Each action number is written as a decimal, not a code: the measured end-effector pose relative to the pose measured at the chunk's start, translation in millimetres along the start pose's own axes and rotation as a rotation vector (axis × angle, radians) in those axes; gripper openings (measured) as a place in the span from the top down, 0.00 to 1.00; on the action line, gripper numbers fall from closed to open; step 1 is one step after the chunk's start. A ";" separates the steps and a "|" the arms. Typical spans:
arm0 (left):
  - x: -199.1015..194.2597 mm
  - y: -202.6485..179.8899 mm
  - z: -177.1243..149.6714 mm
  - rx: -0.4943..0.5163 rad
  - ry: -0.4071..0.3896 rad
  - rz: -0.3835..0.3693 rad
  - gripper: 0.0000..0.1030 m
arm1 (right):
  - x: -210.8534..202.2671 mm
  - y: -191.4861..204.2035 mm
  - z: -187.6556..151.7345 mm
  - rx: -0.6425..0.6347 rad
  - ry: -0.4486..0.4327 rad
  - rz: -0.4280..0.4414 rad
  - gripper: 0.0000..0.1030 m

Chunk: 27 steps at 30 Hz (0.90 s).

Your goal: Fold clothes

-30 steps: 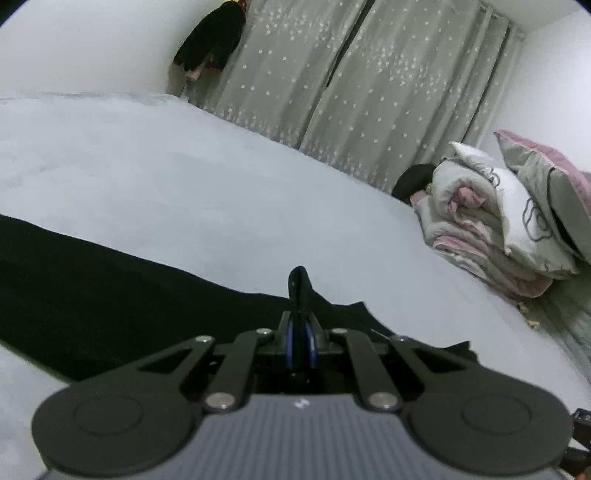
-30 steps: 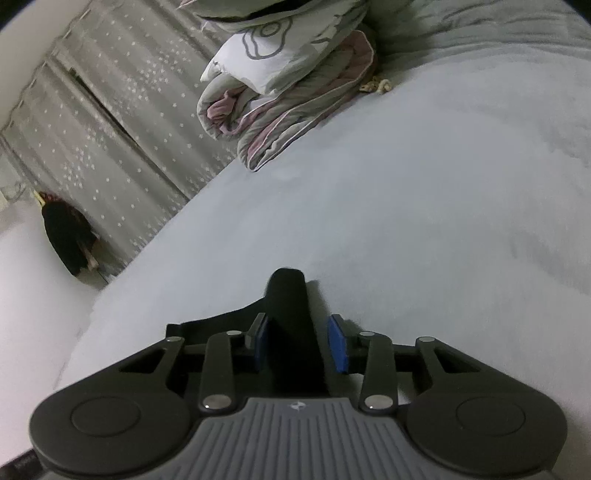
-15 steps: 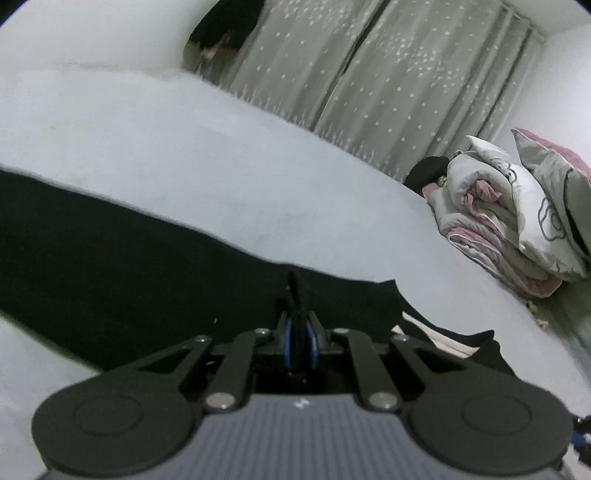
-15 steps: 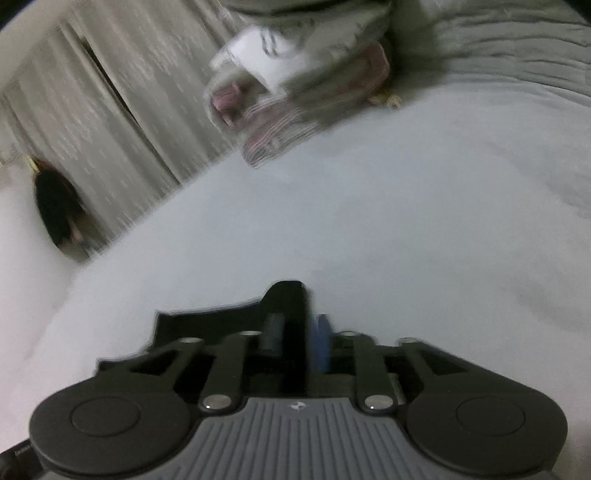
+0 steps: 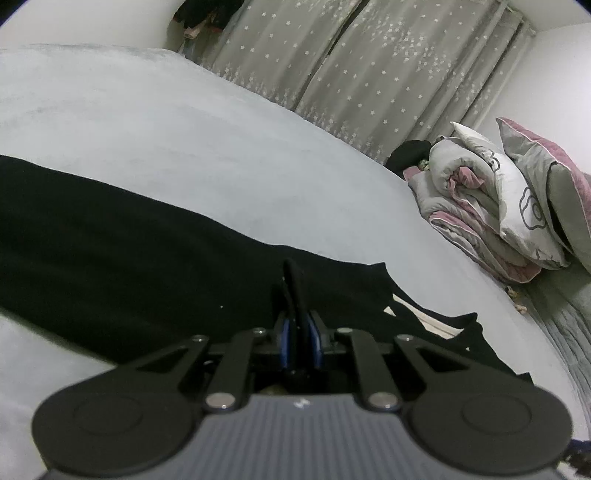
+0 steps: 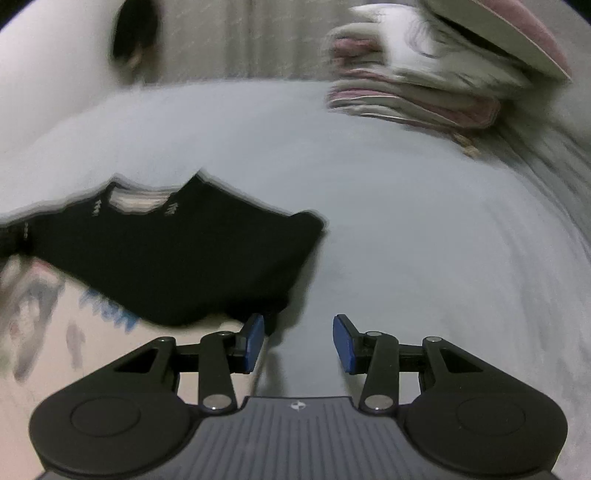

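A black garment (image 5: 110, 236) lies spread across the grey bed (image 5: 184, 129) in the left wrist view. My left gripper (image 5: 297, 325) is shut on a fold of it, and a ridge of black cloth (image 5: 293, 280) stands up between the blue pads. The right wrist view is blurred by motion. In it the black garment (image 6: 177, 258) lies to the left, with its neckline (image 6: 136, 201) at the far side. My right gripper (image 6: 298, 339) stands open over bare bed with nothing between its pads. Its left finger (image 6: 253, 341) sits just beside the garment's near edge.
Folded quilts and pillows (image 5: 480, 221) are stacked at the right of the bed, also blurred at top right as the quilt pile (image 6: 424, 85). Pale printed fabric (image 6: 37, 314) lies at the lower left. Star-patterned curtains (image 5: 369, 66) and a dark hanging garment (image 5: 207, 14) line the far wall.
My right gripper let go of the black cloth, opened, rolled and drew off to the right of the garment. My left gripper dipped slightly, still pinching its fold.
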State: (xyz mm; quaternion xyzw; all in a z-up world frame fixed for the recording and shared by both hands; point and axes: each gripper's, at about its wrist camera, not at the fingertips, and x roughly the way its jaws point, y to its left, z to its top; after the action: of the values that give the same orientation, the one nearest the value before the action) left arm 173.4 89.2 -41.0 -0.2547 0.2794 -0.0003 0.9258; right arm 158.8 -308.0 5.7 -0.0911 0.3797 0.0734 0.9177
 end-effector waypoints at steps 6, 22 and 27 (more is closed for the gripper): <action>-0.5 -3.1 0.0 0.013 0.000 0.006 0.89 | 25.3 29.0 4.4 -0.114 0.008 -0.003 0.61; -3.2 -2.7 5.8 0.016 0.033 0.013 0.93 | -3.3 -22.6 -13.1 -0.044 0.069 -0.142 0.99; -1.6 -2.2 4.4 0.005 0.030 0.005 0.92 | -21.5 -28.2 -20.8 -0.027 0.000 -0.133 0.94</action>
State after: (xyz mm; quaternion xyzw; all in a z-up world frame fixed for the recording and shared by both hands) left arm 174.6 89.5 -36.0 -0.2517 0.2937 -0.0025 0.9222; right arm 135.3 -341.4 9.7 -0.1285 0.3719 0.0173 0.9192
